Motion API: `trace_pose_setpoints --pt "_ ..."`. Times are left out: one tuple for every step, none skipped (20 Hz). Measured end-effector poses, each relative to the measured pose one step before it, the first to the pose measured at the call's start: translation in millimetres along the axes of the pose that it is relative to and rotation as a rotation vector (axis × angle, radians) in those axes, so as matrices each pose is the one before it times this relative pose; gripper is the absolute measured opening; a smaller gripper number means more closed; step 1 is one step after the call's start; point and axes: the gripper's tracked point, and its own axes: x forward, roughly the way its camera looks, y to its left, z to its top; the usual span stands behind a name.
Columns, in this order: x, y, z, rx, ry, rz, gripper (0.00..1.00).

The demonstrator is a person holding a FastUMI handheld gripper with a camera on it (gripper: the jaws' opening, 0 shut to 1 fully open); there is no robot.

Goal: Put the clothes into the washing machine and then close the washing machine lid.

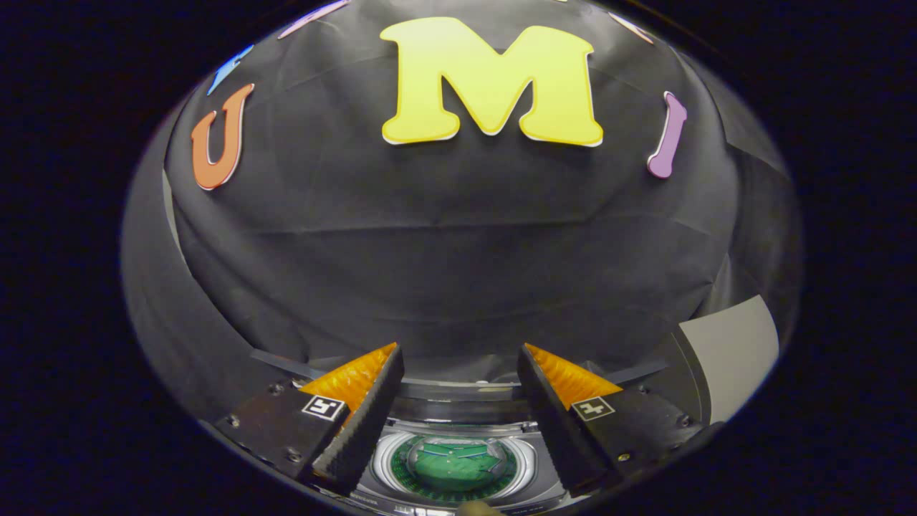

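My gripper point(460, 352) is open, its two fingers spread wide with nothing between them. Below and between the fingers lies the top of the washing machine point(458, 412), grey with a round opening ringed in silver. A green garment point(458, 464) shows through that round opening, apparently under a clear lid; I cannot tell for certain whether the lid is down. The fingers point(372, 401) hover above the machine and touch nothing.
The booth's black cloth wall point(458, 251) rises just beyond the machine. A pale grey panel point(731, 355) stands to the right of the right finger. A small tan shape point(478, 509) peeks in below the machine's opening.
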Motion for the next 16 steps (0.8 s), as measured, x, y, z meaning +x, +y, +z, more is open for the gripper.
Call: trace_pose_setpoints --pt "-3.93 0.3 -3.61 -0.00824 -0.01453 0.00621 1.0" --pt "-2.84 0.02 -1.18 -0.0066 -0.01461 0.00644 1.0" --pt "-3.32 1.69 -3.82 -0.00451 -0.0121 0.00584 1.0" --pt "-3.25 0.29 -3.43 -0.00289 -0.0105 0.00594 1.0" --pt "-4.2 0.27 -4.54 0.00243 -0.00549 0.00546 1.0" --pt "-3.71 0.27 -2.94 0.00504 -0.00265 0.00428 1.0" --pt "-4.66 0.1 -3.88 0.00499 0.00052 0.00437 1.0" --pt "-4.4 0.91 -3.44 0.0028 -0.00323 0.00323 1.0" --pt "-3.71 0.43 -3.81 -0.00615 -0.00067 0.00415 1.0" --pt "-2.72 0.55 -2.7 -0.00986 -0.00192 0.00266 1.0" --pt "-3.51 1.15 -3.58 -0.01078 -0.00084 0.00242 1.0" --pt "-4.0 0.68 -2.96 -0.00829 0.00072 0.00129 1.0" --pt "-3.82 0.52 -5.04 -0.00218 0.00132 0.00099 1.0" --pt "-2.98 0.3 -3.97 -0.00226 0.00313 0.0022 1.0" --pt "-3.51 0.74 -4.19 -0.00166 0.00318 0.00191 1.0" --pt "-3.48 1.06 -5.1 -0.00436 0.00641 0.00373 1.0"
